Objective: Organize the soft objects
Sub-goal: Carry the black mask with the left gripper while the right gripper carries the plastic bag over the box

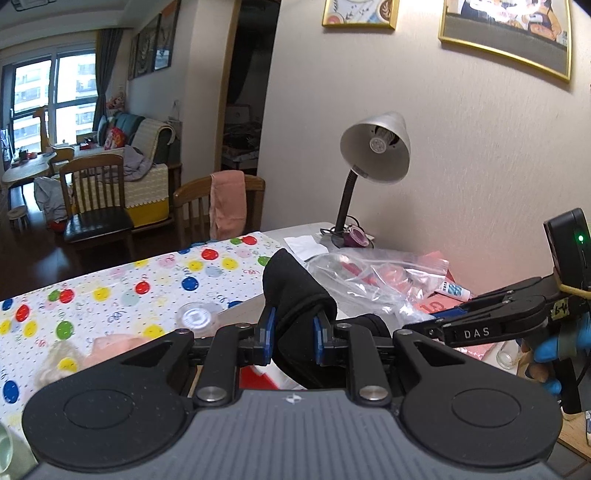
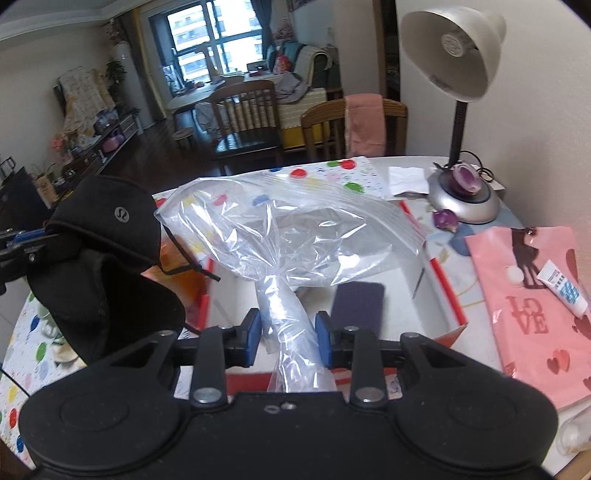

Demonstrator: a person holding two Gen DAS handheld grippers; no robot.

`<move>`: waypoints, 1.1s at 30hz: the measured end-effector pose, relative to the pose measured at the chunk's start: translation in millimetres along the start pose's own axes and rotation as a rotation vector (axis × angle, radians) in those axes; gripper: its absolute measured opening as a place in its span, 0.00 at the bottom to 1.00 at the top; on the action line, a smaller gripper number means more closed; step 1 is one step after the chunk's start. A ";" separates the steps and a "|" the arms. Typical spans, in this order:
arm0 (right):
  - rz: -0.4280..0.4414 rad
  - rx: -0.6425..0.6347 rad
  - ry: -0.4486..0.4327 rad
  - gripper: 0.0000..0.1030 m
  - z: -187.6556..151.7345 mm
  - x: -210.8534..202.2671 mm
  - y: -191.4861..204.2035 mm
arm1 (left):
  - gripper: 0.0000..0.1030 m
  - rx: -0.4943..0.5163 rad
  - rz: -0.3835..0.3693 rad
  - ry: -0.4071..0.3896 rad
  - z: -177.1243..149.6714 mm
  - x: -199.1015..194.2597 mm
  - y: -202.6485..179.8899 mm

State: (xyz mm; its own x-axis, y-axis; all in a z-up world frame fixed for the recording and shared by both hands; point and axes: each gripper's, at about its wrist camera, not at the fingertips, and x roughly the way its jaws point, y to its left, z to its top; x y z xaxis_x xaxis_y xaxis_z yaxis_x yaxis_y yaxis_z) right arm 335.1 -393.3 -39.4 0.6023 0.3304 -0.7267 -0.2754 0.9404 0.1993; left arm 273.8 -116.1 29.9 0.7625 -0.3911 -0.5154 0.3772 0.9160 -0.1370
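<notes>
Worktop (image 2: 413, 173) carries a desk lamp (image 2: 458, 66). Clear zip bag (image 2: 295, 236) hangs above it, neck pinched by the right gripper (image 2: 288, 330) fingers. Left gripper (image 1: 295, 328) fingers clamp a black fleece headband (image 1: 295, 291) just beside the bag.

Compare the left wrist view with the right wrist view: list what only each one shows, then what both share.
Left only: the left gripper shut on the black cloth, the right gripper's body from outside, and two wall pictures.
Right only: the right gripper shut on the clear bag's twisted neck, a dark phone, and the cloth's round logo.
Both: the cloth, bag, lamp, pink LOVE bag, tube and dotted tablecloth.
</notes>
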 end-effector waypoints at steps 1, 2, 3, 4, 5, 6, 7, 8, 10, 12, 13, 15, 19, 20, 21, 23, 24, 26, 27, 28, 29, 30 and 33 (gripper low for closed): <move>-0.003 0.002 0.002 0.30 2.5 3.5 -4.2 | 0.19 0.003 -0.002 0.006 2.0 6.7 -1.1; -0.005 0.005 0.006 0.30 4.8 6.6 -9.0 | 0.19 0.006 -0.002 0.011 3.2 13.0 -2.3; -0.009 0.009 0.010 0.30 7.8 11.1 -13.0 | 0.19 0.009 -0.002 0.017 4.2 18.8 -3.4; -0.012 0.013 0.012 0.30 10.3 14.9 -17.1 | 0.19 0.012 -0.003 0.023 5.2 25.5 -4.4; -0.015 0.017 0.015 0.30 12.6 19.7 -21.6 | 0.19 0.013 -0.005 0.030 5.1 31.3 -5.5; -0.016 0.020 0.021 0.30 15.4 25.2 -25.1 | 0.19 0.012 -0.007 0.037 5.7 37.4 -6.5; -0.020 0.023 0.028 0.30 17.7 30.8 -28.2 | 0.19 0.010 -0.012 0.044 5.7 43.7 -7.4; -0.023 0.025 0.032 0.30 19.9 35.1 -31.5 | 0.19 0.010 -0.015 0.051 5.9 50.5 -8.7; -0.029 0.025 0.045 0.30 22.9 44.8 -37.2 | 0.19 0.013 -0.016 0.066 5.9 64.1 -11.9; -0.034 0.023 0.057 0.30 25.1 54.8 -40.8 | 0.19 0.013 -0.023 0.085 6.1 75.8 -17.3; -0.036 0.022 0.065 0.30 25.7 60.0 -42.8 | 0.19 0.014 -0.028 0.096 5.5 82.7 -18.9; -0.044 0.029 0.083 0.30 27.6 71.5 -48.1 | 0.19 0.014 -0.032 0.115 4.6 95.7 -22.2; -0.064 0.059 0.110 0.30 30.3 93.9 -61.0 | 0.19 0.010 -0.046 0.157 0.9 122.0 -29.4; -0.068 0.063 0.116 0.30 30.6 98.6 -63.8 | 0.19 0.015 -0.047 0.165 -0.2 126.9 -32.6; -0.070 0.067 0.124 0.30 30.7 103.4 -66.9 | 0.19 0.021 -0.049 0.172 -1.4 131.2 -35.0; -0.067 0.076 0.139 0.30 30.0 111.9 -71.8 | 0.19 0.034 -0.049 0.184 -5.3 139.9 -38.8; -0.068 0.079 0.147 0.30 30.2 115.9 -75.1 | 0.19 0.041 -0.046 0.189 -6.5 144.9 -40.1; -0.065 0.082 0.165 0.30 27.9 123.7 -76.6 | 0.19 0.049 -0.036 0.206 -11.6 153.6 -40.0; -0.064 0.084 0.175 0.30 26.3 127.9 -76.6 | 0.19 0.048 -0.030 0.216 -14.0 157.6 -38.5; -0.064 0.082 0.182 0.30 24.6 131.0 -75.8 | 0.19 0.047 -0.023 0.228 -16.8 161.9 -37.1; -0.066 0.076 0.188 0.30 23.4 134.2 -75.0 | 0.19 0.048 -0.017 0.239 -18.4 166.1 -36.1; -0.066 0.072 0.193 0.31 21.7 136.6 -73.9 | 0.19 0.050 -0.011 0.251 -21.2 170.0 -35.1; -0.065 0.069 0.214 0.32 17.9 144.5 -73.2 | 0.19 0.060 0.007 0.287 -29.0 181.1 -33.7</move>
State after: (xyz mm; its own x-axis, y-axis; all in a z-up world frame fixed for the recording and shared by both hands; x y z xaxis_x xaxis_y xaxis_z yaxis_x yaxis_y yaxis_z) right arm 455.7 -413.0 -147.2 0.4424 0.2515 -0.8608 -0.1851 0.9648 0.1868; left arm 384.0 -215.1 -83.4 0.5891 -0.3351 -0.7353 0.4091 0.9084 -0.0863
